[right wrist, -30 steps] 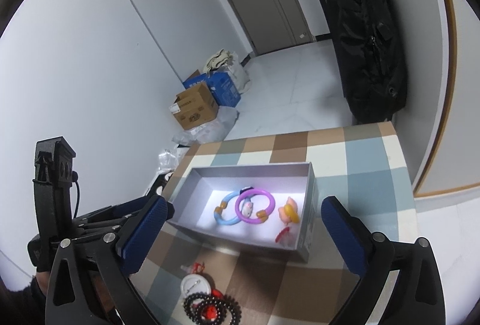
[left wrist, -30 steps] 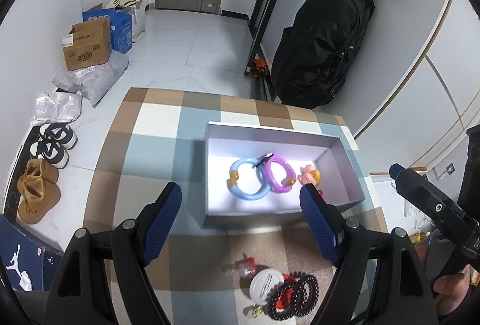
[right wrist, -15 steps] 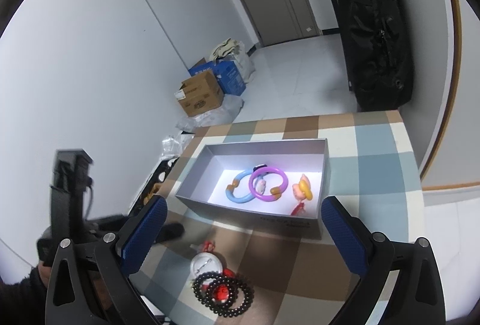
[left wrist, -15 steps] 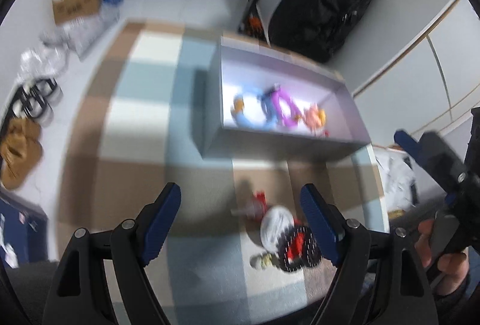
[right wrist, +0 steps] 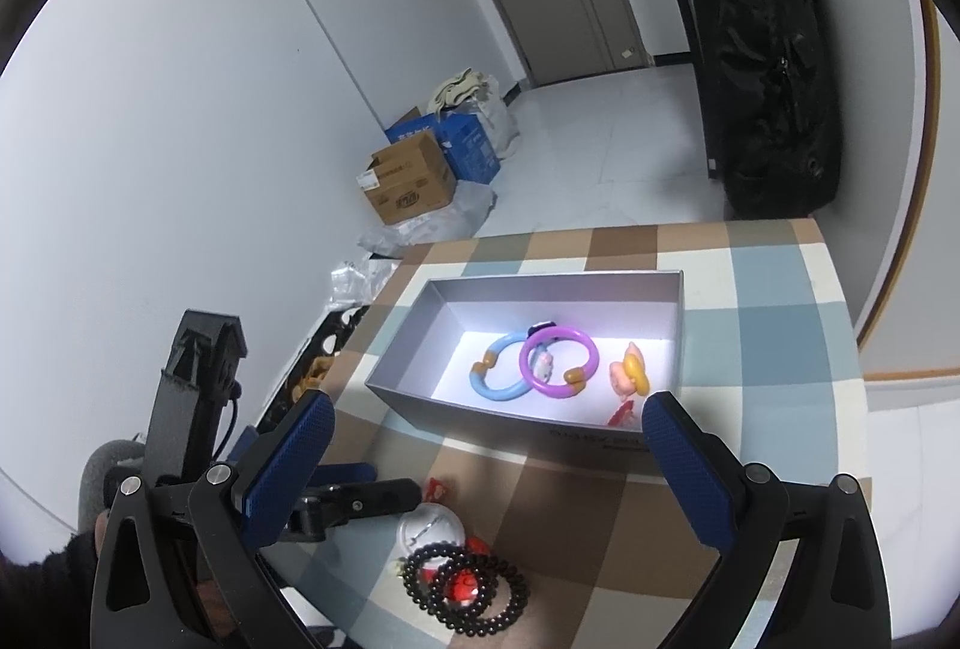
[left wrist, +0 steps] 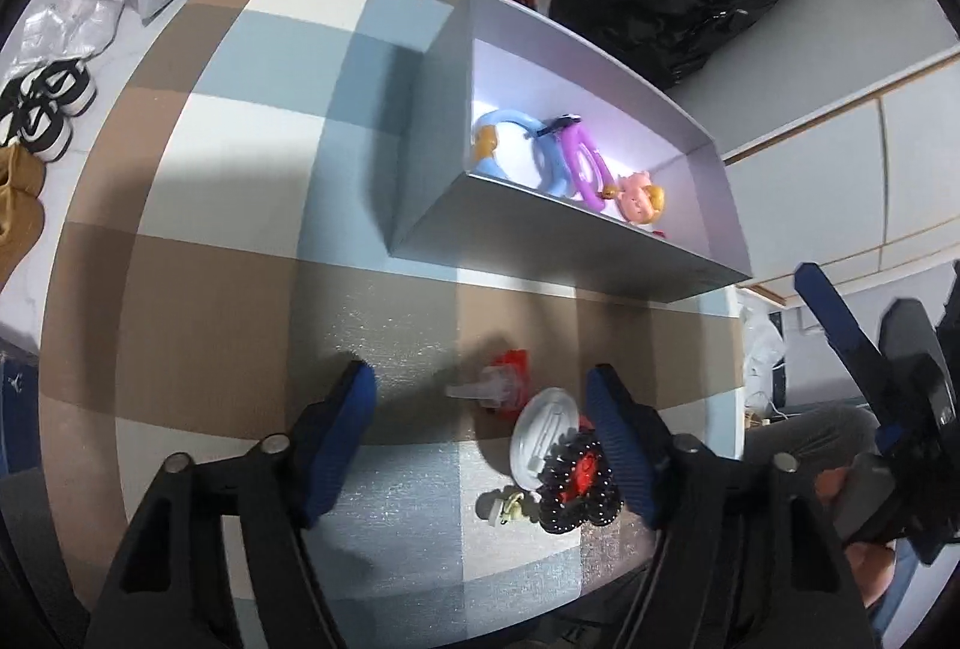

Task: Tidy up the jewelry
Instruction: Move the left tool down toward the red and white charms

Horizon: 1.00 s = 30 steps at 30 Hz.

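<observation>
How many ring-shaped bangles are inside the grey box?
2. A blue bangle lies left in the box; a purple bangle overlaps it on the right. The near wall may hide others.

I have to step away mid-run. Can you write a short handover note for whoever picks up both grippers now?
Left gripper: open, jaws have just been closing, nothing pinched; it is low over the loose pile, straddling the red clip.
Right gripper: open, empty, off to the side.
Done: blue bangle, purple bangle and pink charm lie in the grey box.
Left: red clip, white disc, black bead bracelets and a small pale trinket sit on the checked cloth in front of the box.
</observation>
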Each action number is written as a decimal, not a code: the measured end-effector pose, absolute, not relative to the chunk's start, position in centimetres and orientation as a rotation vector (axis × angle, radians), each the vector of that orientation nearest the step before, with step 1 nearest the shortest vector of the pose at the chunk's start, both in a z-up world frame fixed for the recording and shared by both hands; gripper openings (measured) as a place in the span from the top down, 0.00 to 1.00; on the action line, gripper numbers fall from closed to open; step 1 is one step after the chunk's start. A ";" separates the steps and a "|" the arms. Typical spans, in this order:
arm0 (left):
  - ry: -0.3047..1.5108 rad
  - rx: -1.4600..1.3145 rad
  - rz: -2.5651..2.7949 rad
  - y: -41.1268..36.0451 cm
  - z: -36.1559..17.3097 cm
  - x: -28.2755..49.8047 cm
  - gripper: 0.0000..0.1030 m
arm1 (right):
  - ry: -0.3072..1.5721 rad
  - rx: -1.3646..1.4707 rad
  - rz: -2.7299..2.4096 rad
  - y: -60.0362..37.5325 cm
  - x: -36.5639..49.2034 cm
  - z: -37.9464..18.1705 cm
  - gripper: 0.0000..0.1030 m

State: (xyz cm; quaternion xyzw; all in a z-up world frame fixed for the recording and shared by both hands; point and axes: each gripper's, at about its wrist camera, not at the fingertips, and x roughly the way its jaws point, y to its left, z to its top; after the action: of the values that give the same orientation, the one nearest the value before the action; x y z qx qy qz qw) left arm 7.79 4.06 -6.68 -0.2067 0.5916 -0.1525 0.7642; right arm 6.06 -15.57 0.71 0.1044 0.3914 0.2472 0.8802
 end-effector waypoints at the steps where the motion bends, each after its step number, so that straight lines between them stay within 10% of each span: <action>1: 1.292 -0.449 -0.328 4.0 -6.7 8.0 0.37 | 0.815 0.219 0.515 -15.6 6.0 0.7 0.00; 10: 1.349 -0.304 -0.279 2.2 -6.5 8.8 0.52 | 0.819 0.229 0.509 -16.0 5.9 0.7 0.00; 14: 1.391 -0.316 -0.297 1.6 -7.1 9.1 0.85 | 0.818 0.229 0.512 -16.1 5.7 0.8 0.00; 30: 1.384 -0.376 -0.296 2.8 -6.5 8.1 0.86 | 0.803 0.243 0.506 -17.1 5.1 1.2 0.00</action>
State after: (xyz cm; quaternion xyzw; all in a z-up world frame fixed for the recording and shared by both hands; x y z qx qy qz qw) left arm 8.11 2.80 -6.54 -0.1718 0.6320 -0.1349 0.7436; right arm 5.10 -17.12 1.18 0.1166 0.3858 0.2431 0.8823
